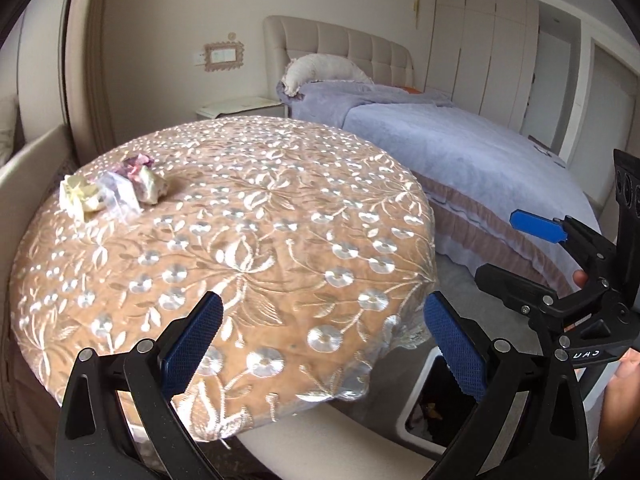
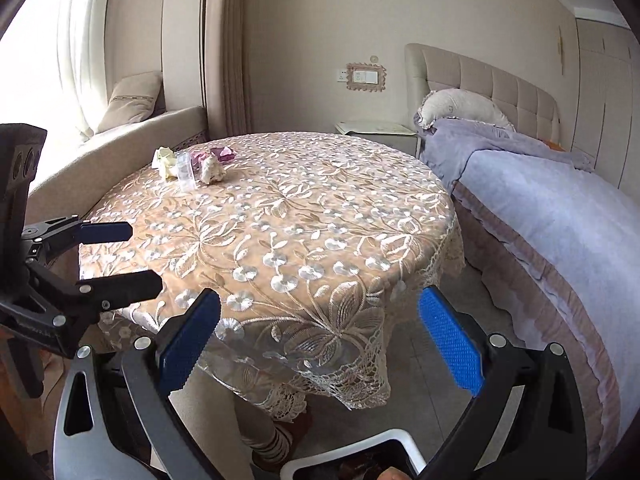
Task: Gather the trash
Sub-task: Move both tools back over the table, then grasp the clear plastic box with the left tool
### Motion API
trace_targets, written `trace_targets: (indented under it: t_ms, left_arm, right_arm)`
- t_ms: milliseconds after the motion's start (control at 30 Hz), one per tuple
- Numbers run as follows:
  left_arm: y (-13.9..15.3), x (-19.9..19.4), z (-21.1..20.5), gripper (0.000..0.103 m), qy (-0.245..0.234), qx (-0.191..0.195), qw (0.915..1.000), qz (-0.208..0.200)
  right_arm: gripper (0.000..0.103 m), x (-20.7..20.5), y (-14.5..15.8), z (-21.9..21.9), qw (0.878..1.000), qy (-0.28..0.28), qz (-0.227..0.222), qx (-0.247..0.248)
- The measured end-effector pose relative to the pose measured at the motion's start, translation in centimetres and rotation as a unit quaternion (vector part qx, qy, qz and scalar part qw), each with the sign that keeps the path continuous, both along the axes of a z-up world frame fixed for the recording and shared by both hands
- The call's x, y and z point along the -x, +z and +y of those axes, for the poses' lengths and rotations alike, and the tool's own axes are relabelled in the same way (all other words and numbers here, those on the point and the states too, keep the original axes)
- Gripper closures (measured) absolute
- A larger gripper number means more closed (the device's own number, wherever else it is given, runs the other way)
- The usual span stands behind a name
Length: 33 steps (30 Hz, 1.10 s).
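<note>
A small heap of trash (image 1: 112,190) lies at the far left of a round table (image 1: 256,240) with a lace floral cloth: crumpled pale paper, a clear plastic wrapper and a purple wrapper. In the right wrist view the trash heap (image 2: 192,166) sits at the table's far side (image 2: 304,216). My left gripper (image 1: 324,340) is open and empty above the table's near edge. My right gripper (image 2: 320,336) is open and empty, back from the table's near edge. A white bin with a dark inside (image 1: 436,408) stands on the floor below the table; its rim shows in the right wrist view (image 2: 360,460).
A bed with a lilac blanket (image 2: 552,208) runs along the right. A bedside table (image 2: 376,128) stands behind the table. A cushioned window seat (image 2: 120,144) is at the left. Grey floor (image 2: 460,360) lies between table and bed.
</note>
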<state>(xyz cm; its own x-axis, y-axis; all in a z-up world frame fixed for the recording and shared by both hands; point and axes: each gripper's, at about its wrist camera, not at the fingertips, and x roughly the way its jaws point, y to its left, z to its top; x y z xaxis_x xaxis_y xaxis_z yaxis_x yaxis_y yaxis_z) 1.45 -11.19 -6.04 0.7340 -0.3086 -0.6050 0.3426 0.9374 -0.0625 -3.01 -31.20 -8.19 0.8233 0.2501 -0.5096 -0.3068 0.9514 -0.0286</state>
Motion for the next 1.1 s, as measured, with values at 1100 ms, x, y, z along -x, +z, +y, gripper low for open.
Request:
trace_targets:
  t_ms: [1100]
  left_arm:
    - [2.4, -12.2, 12.8, 0.004, 0.205, -0.01, 0.9788, -0.002]
  right_arm:
    - [0.004, -15.6, 3.4, 13.8, 0.986, 0.162, -0.016, 0.024]
